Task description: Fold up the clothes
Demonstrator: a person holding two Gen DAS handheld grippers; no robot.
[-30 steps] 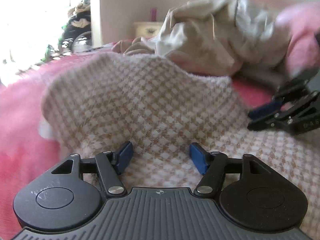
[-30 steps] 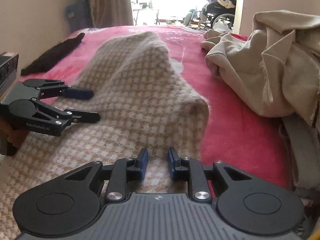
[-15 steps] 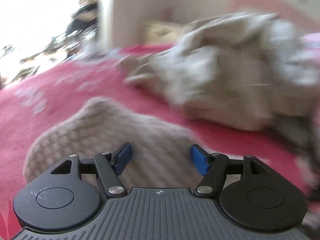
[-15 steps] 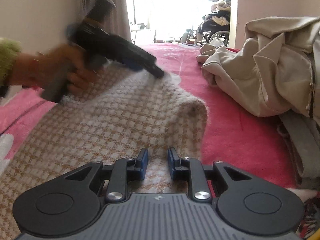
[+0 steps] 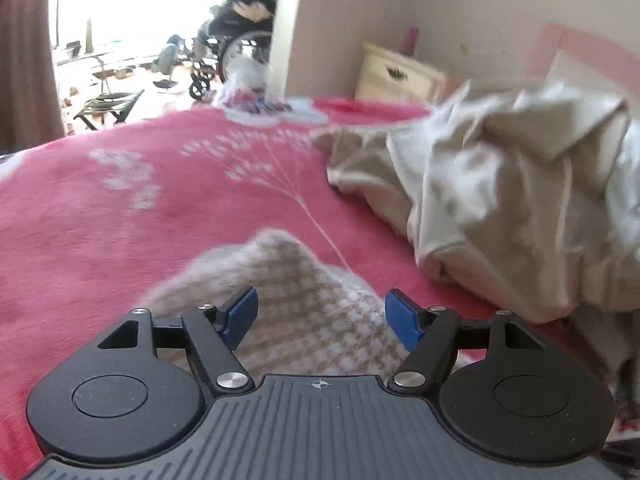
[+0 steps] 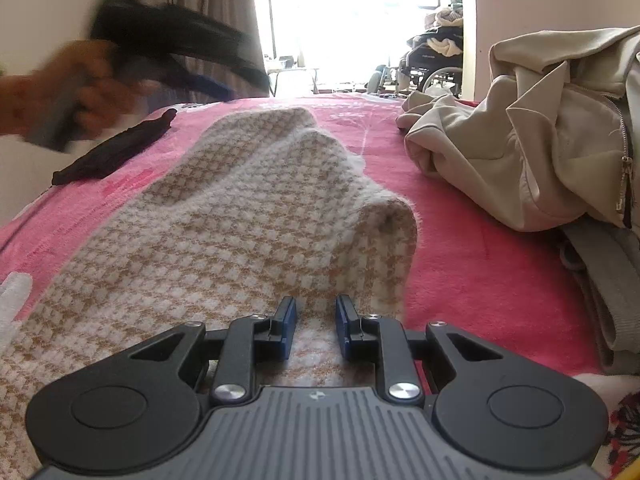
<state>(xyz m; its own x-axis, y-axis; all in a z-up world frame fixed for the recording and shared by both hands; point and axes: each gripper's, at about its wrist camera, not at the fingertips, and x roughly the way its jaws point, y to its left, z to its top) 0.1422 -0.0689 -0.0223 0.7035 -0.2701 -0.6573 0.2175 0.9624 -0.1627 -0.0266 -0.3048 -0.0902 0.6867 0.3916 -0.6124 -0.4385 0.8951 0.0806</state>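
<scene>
The checked sweater lies spread on the pink bed. The left gripper hangs above it, jaws wide and empty. The right gripper has its jaws narrowly apart over the cloth; a pinch cannot be told. Next, probably, the left must take an edge for folding.

A bedroom at home: a bed with a pink blanket, a small nightstand, curtains, a wheelchair beyond.

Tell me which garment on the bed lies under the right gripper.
The brown-and-white checked knit; the beige jacket is heaped off to the right, the black piece far left.
</scene>
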